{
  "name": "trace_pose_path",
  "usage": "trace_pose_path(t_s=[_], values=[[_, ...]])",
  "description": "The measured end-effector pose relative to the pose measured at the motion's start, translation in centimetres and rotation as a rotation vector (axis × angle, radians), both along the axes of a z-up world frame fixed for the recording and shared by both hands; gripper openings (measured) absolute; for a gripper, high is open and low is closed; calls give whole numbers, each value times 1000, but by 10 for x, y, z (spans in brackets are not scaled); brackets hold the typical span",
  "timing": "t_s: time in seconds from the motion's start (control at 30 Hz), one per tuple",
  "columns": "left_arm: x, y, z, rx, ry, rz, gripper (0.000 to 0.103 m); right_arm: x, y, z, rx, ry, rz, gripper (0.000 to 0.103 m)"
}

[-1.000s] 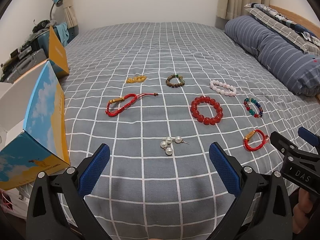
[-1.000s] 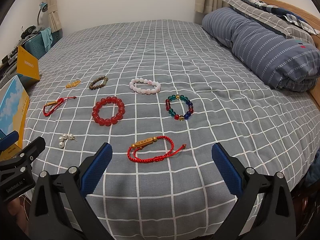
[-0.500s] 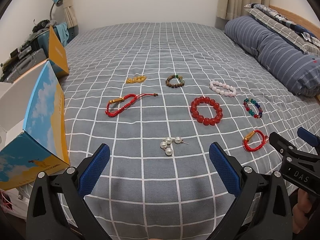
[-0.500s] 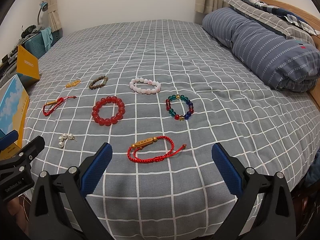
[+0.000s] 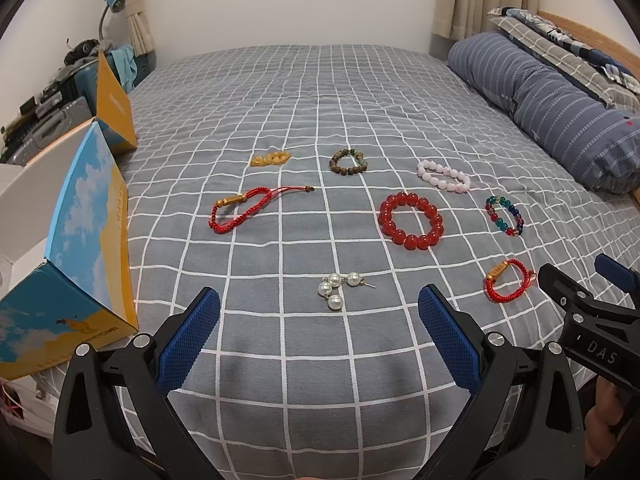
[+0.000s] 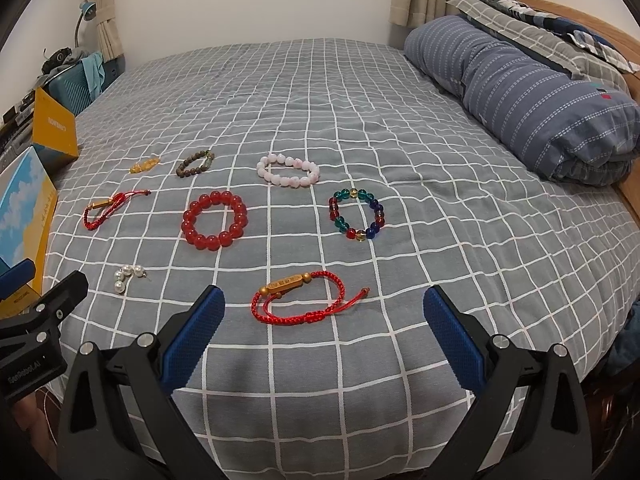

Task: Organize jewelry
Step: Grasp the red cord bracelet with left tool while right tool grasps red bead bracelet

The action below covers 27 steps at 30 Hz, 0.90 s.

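Observation:
Several pieces of jewelry lie spread on a grey checked bedspread [image 5: 320, 92]. Pearl earrings [image 5: 338, 289] sit just ahead of my left gripper [image 5: 320, 340], which is open and holds nothing. A red cord bracelet with a gold bar [image 6: 304, 298] lies right in front of my open right gripper [image 6: 326, 336]. Farther off are a big red bead bracelet [image 6: 214, 220], a multicoloured bead bracelet [image 6: 356, 214], a pink bead bracelet [image 6: 288, 170], a brown bead bracelet [image 6: 195, 163], an amber piece [image 6: 144, 165] and a second red cord bracelet [image 5: 248, 208].
An open blue-and-yellow cardboard box [image 5: 76, 248] stands at the bed's left edge, with suitcases and clutter behind it. A rolled striped duvet [image 6: 528, 92] and pillows lie along the right side. A hand shows under the right gripper [image 5: 588, 320] in the left wrist view.
Both views have shifted only very slightly; the jewelry lies where it was and both grippers stay open.

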State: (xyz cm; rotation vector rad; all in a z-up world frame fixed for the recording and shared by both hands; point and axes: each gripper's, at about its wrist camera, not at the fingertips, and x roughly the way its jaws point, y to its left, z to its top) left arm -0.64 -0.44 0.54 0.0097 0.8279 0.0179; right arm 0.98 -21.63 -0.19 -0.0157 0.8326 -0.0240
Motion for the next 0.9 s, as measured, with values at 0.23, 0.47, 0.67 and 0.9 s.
trace_pose_path(t_s=[0.23,0.47,0.67,0.9], values=[[0,5,18,8,-25,5,98,-5,0,26,14,-42,20,96],[17,24,53,40,-84,58,98,11,19,54,5,-37,63,96],[52,47,59,10,-51,75,98,41,39,63,9,21,102,96],[94,64,45,-2,5,80,98,88,63,39,6,97,132,96]])
